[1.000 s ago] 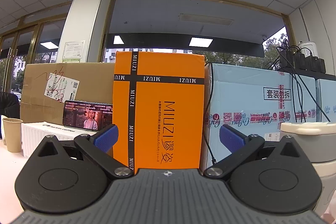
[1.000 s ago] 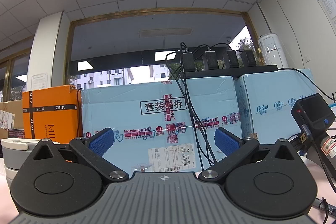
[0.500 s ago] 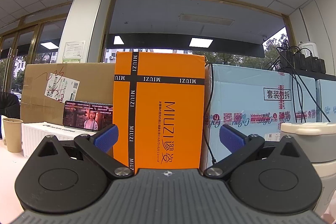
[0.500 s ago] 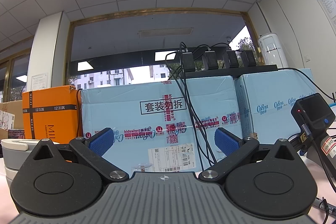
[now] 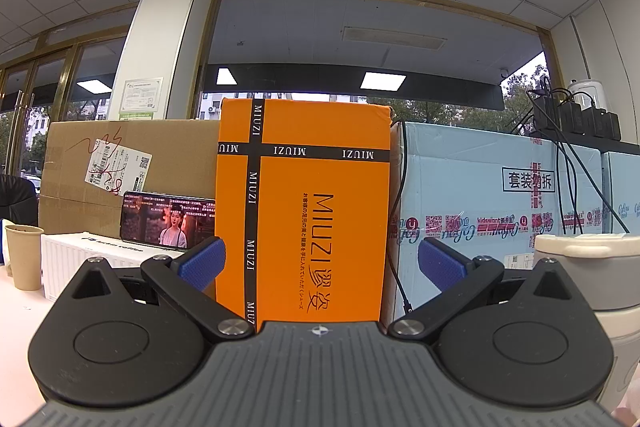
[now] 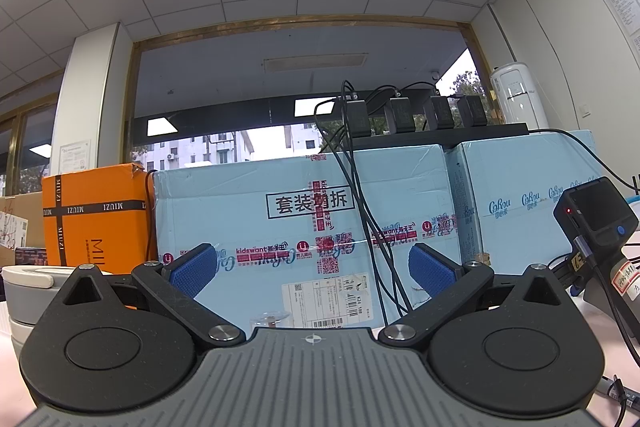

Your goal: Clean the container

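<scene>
Job not begun: left gripper (image 5: 320,261) & right gripper (image 6: 312,269) both wide open w/ nothing held, grey-and-cream round container (image 5: 588,275) sits between them, so next reach in.

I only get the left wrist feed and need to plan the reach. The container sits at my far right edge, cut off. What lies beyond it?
Observer: In the right wrist view, the container sits at the far left, with the right gripper open and empty, pointing at the blue carton.
Operator: Anything small in front of that carton?
Observer: A clear glass dish stands on the table just ahead of the right gripper.
Operator: Any obstacle further right?
Observer: A black camera device with a lit red light and a cable sits at the right edge.
</scene>
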